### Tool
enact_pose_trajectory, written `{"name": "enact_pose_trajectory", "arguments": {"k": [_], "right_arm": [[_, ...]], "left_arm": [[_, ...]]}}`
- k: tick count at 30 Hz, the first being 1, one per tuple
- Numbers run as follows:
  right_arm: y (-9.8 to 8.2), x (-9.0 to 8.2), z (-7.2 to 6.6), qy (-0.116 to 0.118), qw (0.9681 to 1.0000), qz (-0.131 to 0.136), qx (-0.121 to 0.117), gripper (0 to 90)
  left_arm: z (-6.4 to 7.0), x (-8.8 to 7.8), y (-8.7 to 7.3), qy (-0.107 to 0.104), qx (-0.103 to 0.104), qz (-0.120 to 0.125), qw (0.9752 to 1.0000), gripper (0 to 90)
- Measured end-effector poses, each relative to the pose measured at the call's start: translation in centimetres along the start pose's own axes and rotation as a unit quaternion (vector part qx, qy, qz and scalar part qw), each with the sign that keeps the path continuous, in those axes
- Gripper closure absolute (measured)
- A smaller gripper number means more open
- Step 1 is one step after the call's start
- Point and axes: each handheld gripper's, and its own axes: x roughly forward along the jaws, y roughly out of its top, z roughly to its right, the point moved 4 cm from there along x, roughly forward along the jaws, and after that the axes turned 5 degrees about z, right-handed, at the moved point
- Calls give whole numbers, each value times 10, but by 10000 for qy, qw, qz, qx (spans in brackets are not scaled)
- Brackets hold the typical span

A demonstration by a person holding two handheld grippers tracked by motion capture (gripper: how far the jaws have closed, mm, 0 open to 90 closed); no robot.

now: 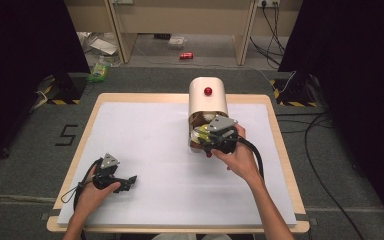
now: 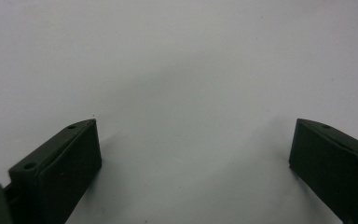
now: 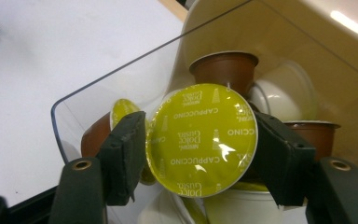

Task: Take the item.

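A cream dome-shaped capsule dispenser [image 1: 208,96] with a red knob [image 1: 208,91] stands at the table's far middle; its clear-fronted tray [image 3: 121,79] holds several coffee capsules. My right gripper [image 1: 211,141] reaches into that tray. In the right gripper view its jaws press both sides of a capsule with a yellow-green foil lid [image 3: 201,140] printed "CAPPUCCINO"; the gripper [image 3: 199,149] is shut on it. Brown capsules [image 3: 227,70] and a white one [image 3: 284,98] lie behind. My left gripper [image 1: 125,183] rests at the near left, open over bare white surface [image 2: 191,144].
The wooden table [image 1: 280,145] carries a white sheet [image 1: 150,155]. Black curtains flank both sides. On the floor beyond lie a red can [image 1: 186,56], a green packet [image 1: 99,71] and cables [image 1: 320,150].
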Motion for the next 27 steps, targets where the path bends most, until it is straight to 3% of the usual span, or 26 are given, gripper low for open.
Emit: {"name": "enact_pose_trajectory", "arguments": {"k": [7, 18, 27], "right_arm": [[1, -3, -1, -72, 10000, -11, 41, 398], [5, -14, 0, 10, 9998, 149, 148, 403], [6, -38, 1, 39, 9991, 320, 274, 403]], "left_arm": [[0, 0, 0, 0, -1, 1, 10000, 16], [0, 0, 0, -1, -1, 2, 10000, 16], [0, 0, 0, -5, -6, 5, 10000, 17]]}}
